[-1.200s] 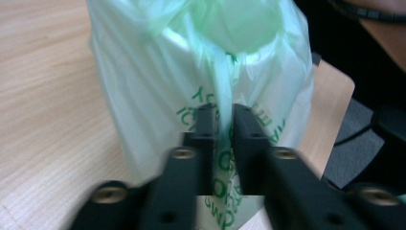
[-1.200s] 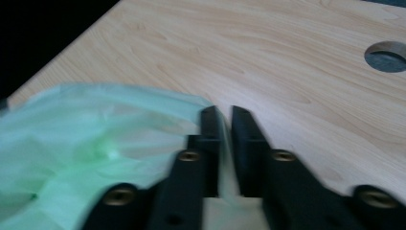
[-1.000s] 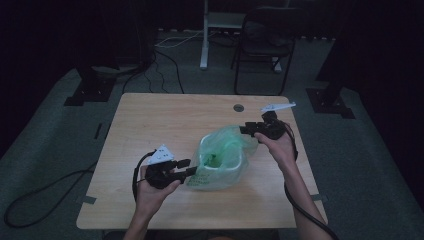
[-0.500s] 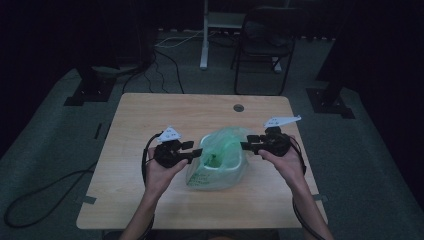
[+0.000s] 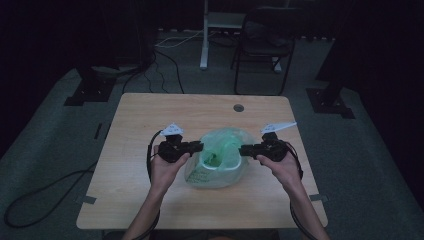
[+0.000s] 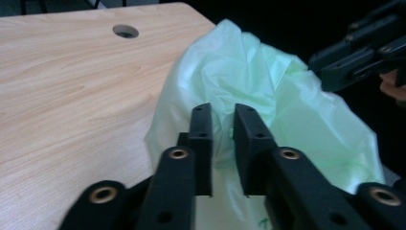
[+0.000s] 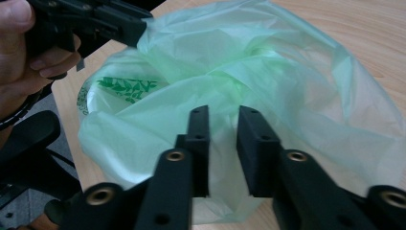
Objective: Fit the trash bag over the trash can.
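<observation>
- The green plastic bag (image 5: 218,157) sits mid-frame on the worktop (image 5: 150,115) — mouth open upward.
- The left gripper (image 5: 196,147), at the bag's left edge, has just been closing; its jaws pinch the film.
- The right gripper (image 5: 246,149), at the right edge, has likewise been closing — film is caught between its narrow jaws.

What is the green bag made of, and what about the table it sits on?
The green bag looks like thin plastic film: you can partly see through it, it crinkles into soft folds, and it has a slight sheen with a printed leaf pattern. The table looks like light wood or a wood-look laminate: pale grain lines run across a smooth, matte top.
</observation>
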A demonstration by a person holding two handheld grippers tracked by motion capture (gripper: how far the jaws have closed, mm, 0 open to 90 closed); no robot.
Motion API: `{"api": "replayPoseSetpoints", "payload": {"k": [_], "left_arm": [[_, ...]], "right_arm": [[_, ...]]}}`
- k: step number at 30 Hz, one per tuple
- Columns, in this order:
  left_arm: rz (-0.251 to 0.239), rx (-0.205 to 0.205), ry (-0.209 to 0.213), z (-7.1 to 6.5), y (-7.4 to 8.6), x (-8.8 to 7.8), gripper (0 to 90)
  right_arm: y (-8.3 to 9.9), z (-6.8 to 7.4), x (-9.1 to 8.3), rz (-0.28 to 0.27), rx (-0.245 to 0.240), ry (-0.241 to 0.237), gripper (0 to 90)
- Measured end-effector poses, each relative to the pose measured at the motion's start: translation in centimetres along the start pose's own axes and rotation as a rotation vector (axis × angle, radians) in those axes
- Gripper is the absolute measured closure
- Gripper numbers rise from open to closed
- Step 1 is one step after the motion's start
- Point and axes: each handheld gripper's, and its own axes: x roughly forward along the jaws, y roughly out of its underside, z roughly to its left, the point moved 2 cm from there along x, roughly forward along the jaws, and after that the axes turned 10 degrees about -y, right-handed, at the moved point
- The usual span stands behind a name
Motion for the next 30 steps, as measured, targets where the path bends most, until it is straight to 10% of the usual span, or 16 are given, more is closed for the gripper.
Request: {"api": "replayPoseSetpoints", "payload": {"k": [22, 30], "left_arm": [[-0.021, -0.157, -0.086, 4.0, 1.8, -0.7, 89.9], [0.011, -0.095, -0.004, 2.1, 2.5, 0.2, 72.9]], "right_arm": [[3.4, -0.1, -2.4, 0.02, 0.033, 0.041, 90.0], [3.2, 0.3, -2.8, -0.009, 0.017, 0.043, 78.5]]}}
